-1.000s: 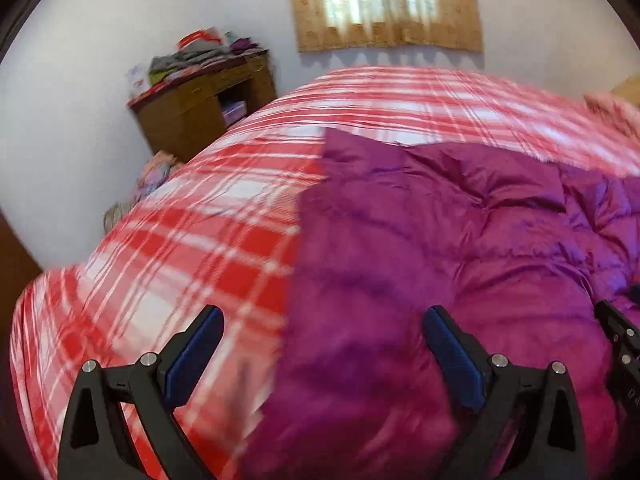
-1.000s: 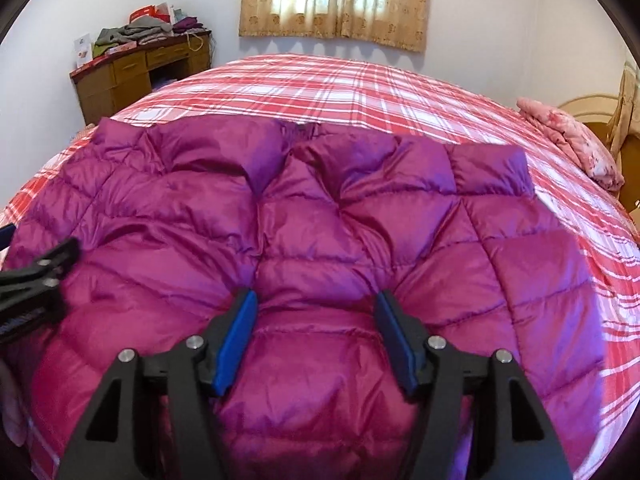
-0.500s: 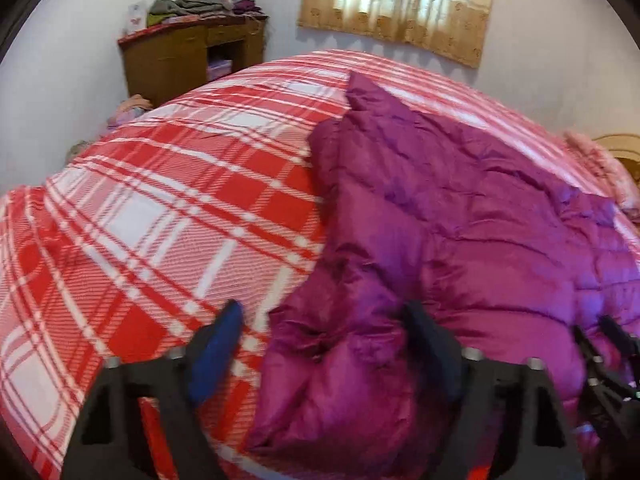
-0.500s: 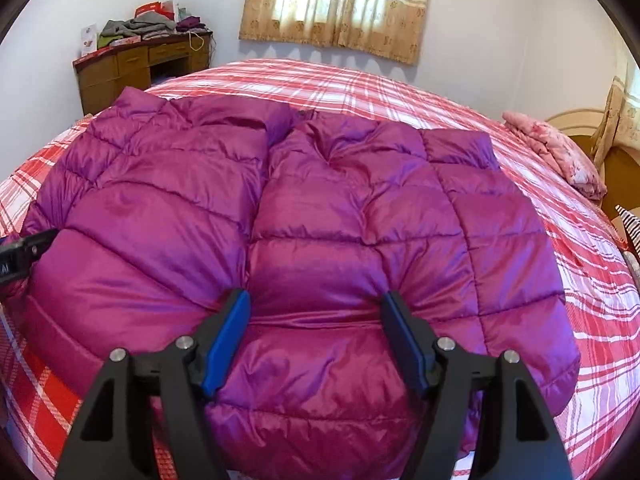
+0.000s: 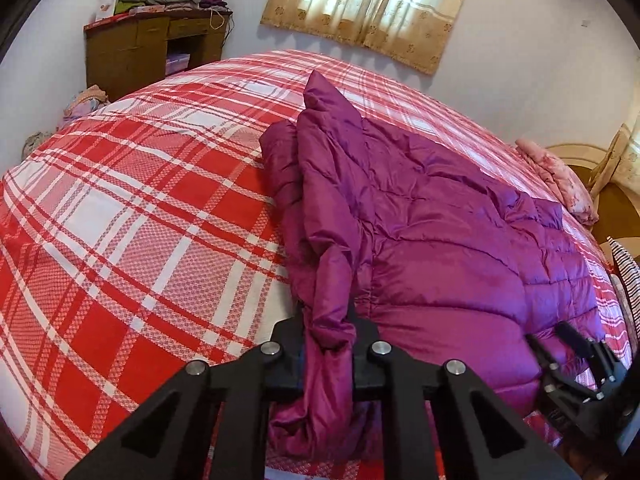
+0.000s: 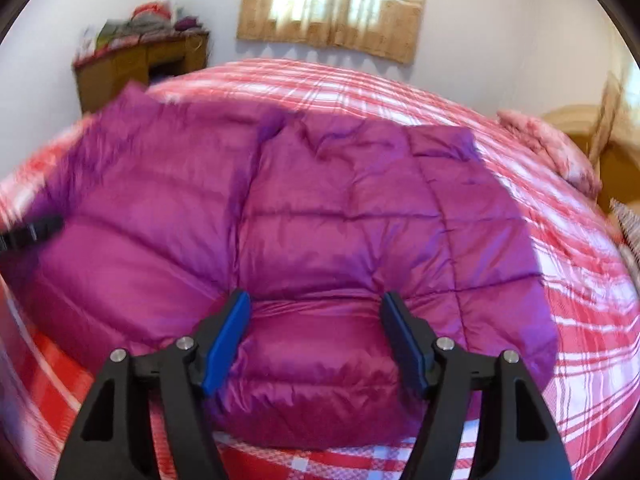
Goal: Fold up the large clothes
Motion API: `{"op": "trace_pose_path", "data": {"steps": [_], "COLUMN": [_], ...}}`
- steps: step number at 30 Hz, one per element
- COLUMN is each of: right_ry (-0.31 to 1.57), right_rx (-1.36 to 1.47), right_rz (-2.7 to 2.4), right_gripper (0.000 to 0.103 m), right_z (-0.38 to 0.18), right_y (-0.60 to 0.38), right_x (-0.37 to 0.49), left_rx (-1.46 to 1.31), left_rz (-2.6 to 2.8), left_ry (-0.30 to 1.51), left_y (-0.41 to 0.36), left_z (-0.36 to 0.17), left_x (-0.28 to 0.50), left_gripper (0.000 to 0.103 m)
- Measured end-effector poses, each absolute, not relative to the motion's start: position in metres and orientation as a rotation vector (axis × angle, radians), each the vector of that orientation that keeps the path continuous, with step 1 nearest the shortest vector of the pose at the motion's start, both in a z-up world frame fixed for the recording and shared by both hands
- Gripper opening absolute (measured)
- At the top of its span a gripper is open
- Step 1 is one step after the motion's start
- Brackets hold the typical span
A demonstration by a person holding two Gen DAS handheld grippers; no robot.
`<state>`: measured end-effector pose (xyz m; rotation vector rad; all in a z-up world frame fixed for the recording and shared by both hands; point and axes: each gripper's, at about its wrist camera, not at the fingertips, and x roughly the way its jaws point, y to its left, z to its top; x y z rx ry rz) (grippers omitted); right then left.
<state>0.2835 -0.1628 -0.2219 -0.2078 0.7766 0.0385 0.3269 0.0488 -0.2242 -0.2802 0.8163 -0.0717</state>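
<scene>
A large magenta quilted down jacket lies spread on the red-and-white plaid bed. My left gripper is shut on a bunched fold at the jacket's near left corner, which is pulled up off the bed. In the right wrist view the jacket fills the middle. My right gripper is open, its blue-padded fingers straddling the jacket's near hem without pinching it. The right gripper also shows at the lower right of the left wrist view.
A wooden desk piled with clothes stands by the far left wall. A curtained window is on the back wall. A pink pillow and wooden headboard are at the right. The bed's near edge is just below both grippers.
My left gripper has closed on the jacket's left corner and gathered it. The right gripper stayed open and pulled back toward the near hem; its view is now blurred by motion.
</scene>
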Motion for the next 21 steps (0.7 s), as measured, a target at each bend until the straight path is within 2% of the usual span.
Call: {"op": "trace_pose_path", "data": {"steps": [15,21], "right_ry": [0.789,0.768], "right_rx": [-0.249,-0.243], "right_rz": [0.002,0.091], "right_gripper": [0.070,0.070], "right_z": [-0.219,-0.221], "right_y": [-0.145,-0.104], "right_x": [0.281,0.274], "left_rx": [-0.366,-0.359], "left_rz": [-0.099,-0.035], "left_ry": [0.743,0.664], "left_y": [0.086,0.124], "left_z": [-0.190,-0.156], "left_x": [0.295,0.267], "left_gripper": [0.007,0.007]}}
